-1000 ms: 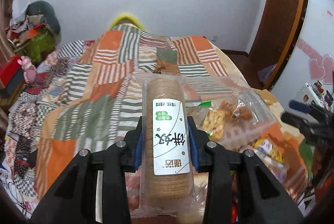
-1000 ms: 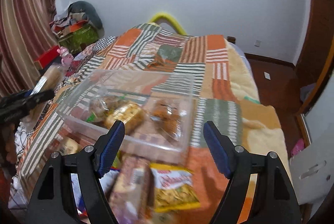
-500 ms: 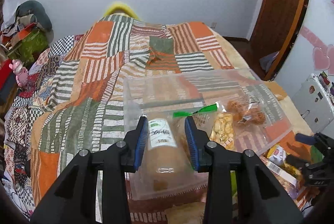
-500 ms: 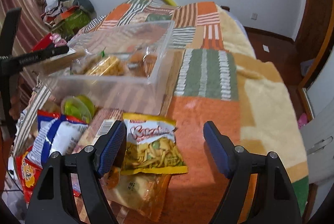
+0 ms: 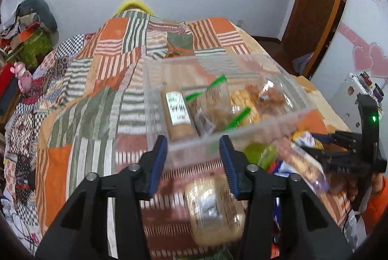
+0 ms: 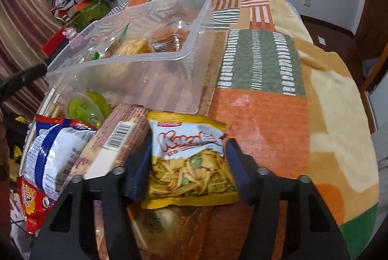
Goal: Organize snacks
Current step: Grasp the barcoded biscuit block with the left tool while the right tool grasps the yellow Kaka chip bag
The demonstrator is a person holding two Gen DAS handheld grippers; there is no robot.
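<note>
Our right gripper (image 6: 188,163), jaws just closing, pinches the yellow snack bag (image 6: 189,160); left gripper (image 5: 194,158) spread, cracker sleeve (image 5: 178,114) beyond in the bin (image 5: 242,131).

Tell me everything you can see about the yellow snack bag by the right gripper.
The yellow snack bag is a glossy plastic packet with a white panel bearing red lettering and a picture of yellow strips and green peas. Sealed and flat, it lies on another clear packet, between the right gripper's blue pads, beside a brown barcoded pack.

Cracker roll (image 5: 178,114) now in the clear bin (image 5: 242,132) — left tongs (image 5: 194,158) freshly parted, empty
</note>
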